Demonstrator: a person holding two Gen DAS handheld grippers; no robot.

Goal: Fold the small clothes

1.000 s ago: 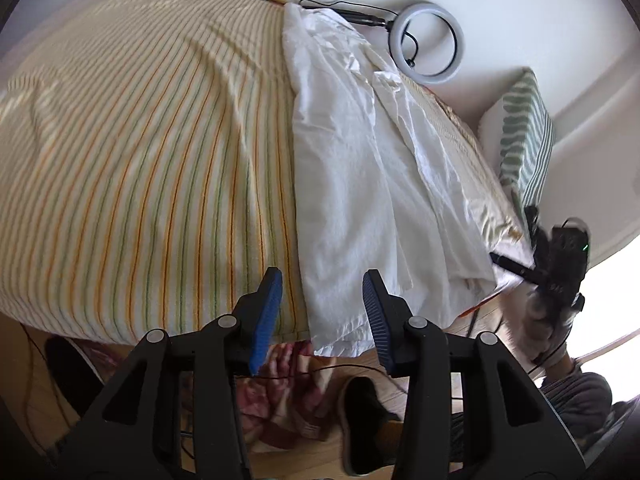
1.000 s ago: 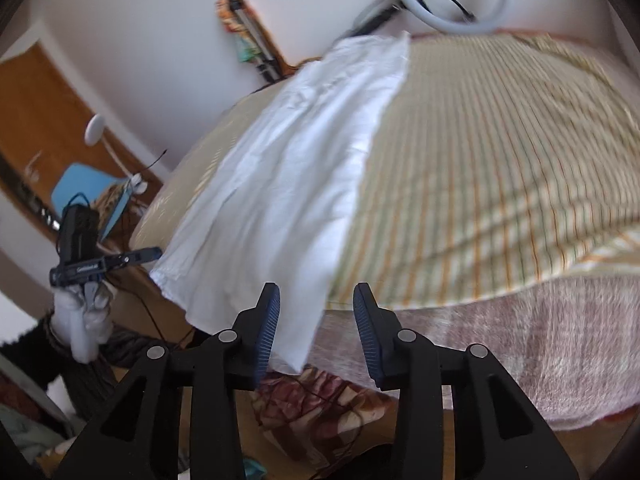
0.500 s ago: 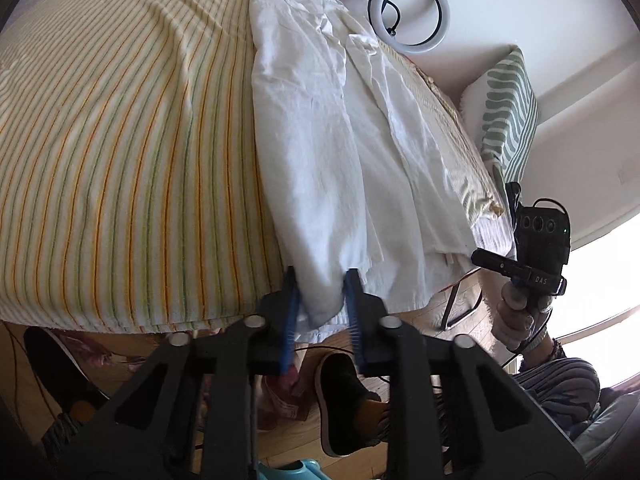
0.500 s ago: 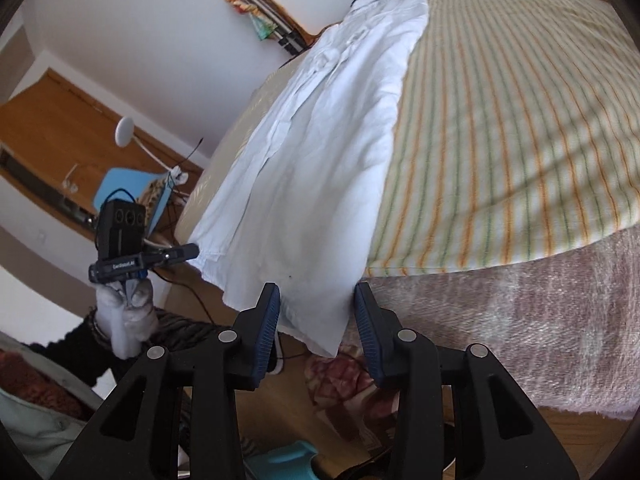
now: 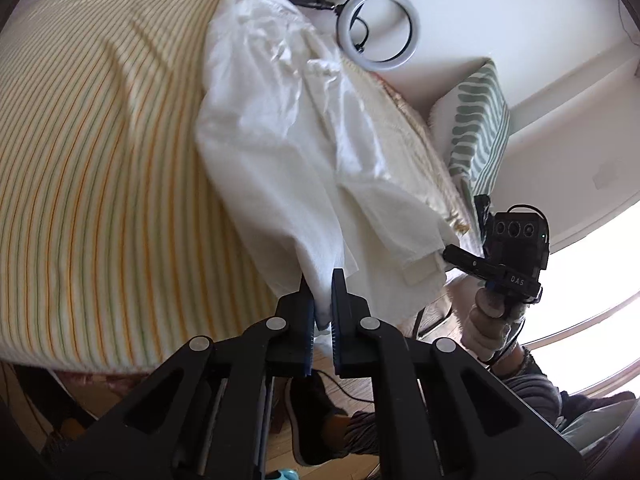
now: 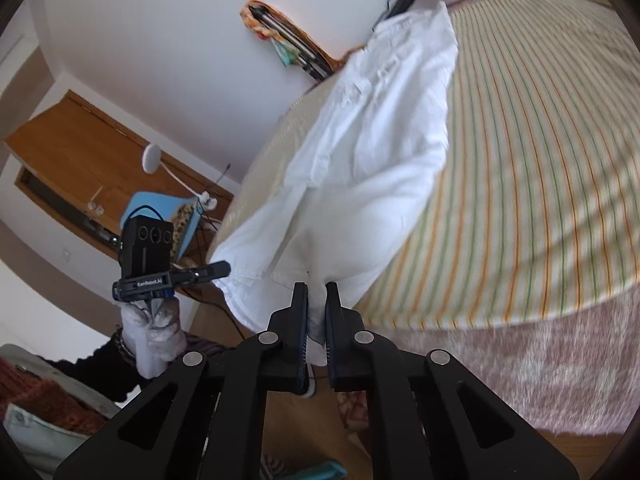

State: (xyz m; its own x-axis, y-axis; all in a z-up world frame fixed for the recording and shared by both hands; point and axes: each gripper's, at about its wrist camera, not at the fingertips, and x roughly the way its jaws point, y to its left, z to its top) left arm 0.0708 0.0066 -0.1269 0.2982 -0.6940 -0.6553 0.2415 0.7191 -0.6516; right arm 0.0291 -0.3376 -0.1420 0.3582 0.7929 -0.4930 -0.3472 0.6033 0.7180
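Observation:
A white shirt (image 5: 288, 132) lies lengthwise on a striped bedspread (image 5: 88, 168), its lower end lifted off the bed's near edge. My left gripper (image 5: 320, 284) is shut on one bottom corner of the shirt. My right gripper (image 6: 317, 292) is shut on the other bottom corner of the shirt (image 6: 372, 152). Each view shows the other gripper from the side: the right one (image 5: 460, 258) and the left one (image 6: 218, 270), both pinching the hem. The far end of the shirt rests flat near the wall.
A ring light (image 5: 378, 26) leans on the wall behind the bed. A green patterned cushion (image 5: 478, 120) stands at the bed's right. A wooden door (image 6: 80, 152) and a blue chair (image 6: 160, 208) are left. Wooden floor and a patterned cloth lie below the bed edge.
Both grippers were open a second ago. The left closed on the shirt's hem first, then the right. The hem is now lifted off the bed edge and the cloth bulges up.

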